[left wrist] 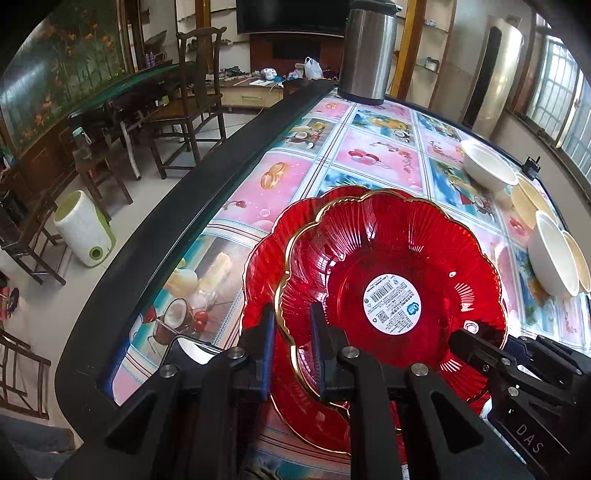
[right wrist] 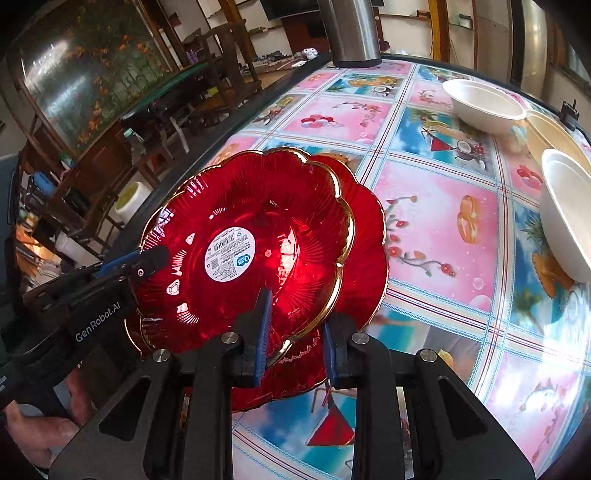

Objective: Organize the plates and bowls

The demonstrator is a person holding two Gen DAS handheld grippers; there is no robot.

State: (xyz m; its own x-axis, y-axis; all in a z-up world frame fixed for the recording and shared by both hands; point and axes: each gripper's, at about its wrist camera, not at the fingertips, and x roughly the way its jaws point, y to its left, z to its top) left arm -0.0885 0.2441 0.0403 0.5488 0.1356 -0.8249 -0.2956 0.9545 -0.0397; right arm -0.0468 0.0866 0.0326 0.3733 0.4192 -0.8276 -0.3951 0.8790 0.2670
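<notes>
A red glass plate with a gold scalloped rim and a white sticker (left wrist: 391,258) (right wrist: 258,229) hangs tilted just above a second red plate (left wrist: 266,251) (right wrist: 369,236) that lies on the table. My left gripper (left wrist: 293,317) is shut on the upper plate's near-left rim; in the right wrist view it (right wrist: 155,260) shows at the plate's left edge. My right gripper (right wrist: 299,314) is shut on the same plate's near-right rim and appears at the lower right (left wrist: 465,343) in the left wrist view. Most of the lower plate is hidden under the held one.
White bowls (left wrist: 487,166) (right wrist: 484,99) (right wrist: 569,210) and cream dishes (left wrist: 532,199) stand along the table's right side. A steel kettle (left wrist: 369,51) (right wrist: 351,29) stands at the far edge. The table's black rim (left wrist: 184,221) runs along the left, with chairs beyond. A hand (right wrist: 37,435) shows bottom left.
</notes>
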